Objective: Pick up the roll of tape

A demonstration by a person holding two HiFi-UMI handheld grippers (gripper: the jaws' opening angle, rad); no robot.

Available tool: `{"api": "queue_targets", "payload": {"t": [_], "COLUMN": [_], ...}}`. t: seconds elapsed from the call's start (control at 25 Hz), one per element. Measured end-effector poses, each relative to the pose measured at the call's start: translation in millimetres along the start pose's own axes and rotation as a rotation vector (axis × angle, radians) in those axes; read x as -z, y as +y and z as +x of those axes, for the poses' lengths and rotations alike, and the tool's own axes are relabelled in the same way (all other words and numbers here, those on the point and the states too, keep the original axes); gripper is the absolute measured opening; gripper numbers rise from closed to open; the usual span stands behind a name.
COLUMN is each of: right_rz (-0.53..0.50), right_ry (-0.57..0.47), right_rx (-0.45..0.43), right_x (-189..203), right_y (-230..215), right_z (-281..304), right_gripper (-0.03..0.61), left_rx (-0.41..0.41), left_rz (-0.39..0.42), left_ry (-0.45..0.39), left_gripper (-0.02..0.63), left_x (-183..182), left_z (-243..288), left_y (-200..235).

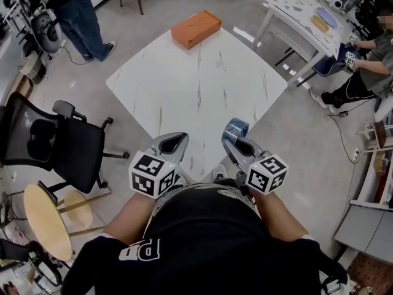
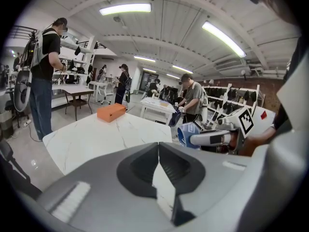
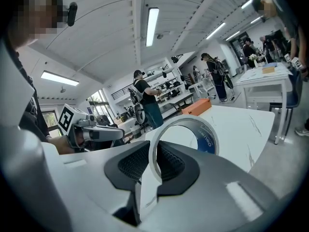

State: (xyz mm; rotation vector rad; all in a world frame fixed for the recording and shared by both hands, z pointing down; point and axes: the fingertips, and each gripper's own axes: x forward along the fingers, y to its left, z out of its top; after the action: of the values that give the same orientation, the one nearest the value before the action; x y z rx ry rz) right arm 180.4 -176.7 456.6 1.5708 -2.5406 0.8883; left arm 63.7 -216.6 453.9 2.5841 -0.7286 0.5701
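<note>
The roll of tape [image 3: 208, 140] stands upright, its rim pinched in my right gripper [image 3: 154, 170]. Only the right gripper view shows that grip (the head view shows just a blue ring by the table's [image 1: 196, 78] near edge). My left gripper [image 2: 158, 166], jaws pressed together on nothing, hangs over that edge too.

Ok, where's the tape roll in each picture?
Head view: roll of tape lower right of centre, in the right gripper.
Left gripper view: roll of tape right of centre, blue.
Right gripper view: roll of tape centre, between the jaws.
Shared landmark: orange box on the white table.
</note>
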Motion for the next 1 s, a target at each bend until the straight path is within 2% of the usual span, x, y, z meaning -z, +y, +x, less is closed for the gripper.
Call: {"api": "queue_targets", "payload": {"t": [1.0], "right_rz": [-0.019], "right_ry": [0.043], "right_rx": [-0.012], "right_x": [5.8], "right_y": [0.1], "right_z": [4.0], "right_gripper": [0.044], "left_rx": [-0.018], "left_rz": [-0.002], "left_ry": [0.001], "left_gripper": [0.060], "left_x": [2.2], "left_z": [-4.6], "left_y": [0.3]}}
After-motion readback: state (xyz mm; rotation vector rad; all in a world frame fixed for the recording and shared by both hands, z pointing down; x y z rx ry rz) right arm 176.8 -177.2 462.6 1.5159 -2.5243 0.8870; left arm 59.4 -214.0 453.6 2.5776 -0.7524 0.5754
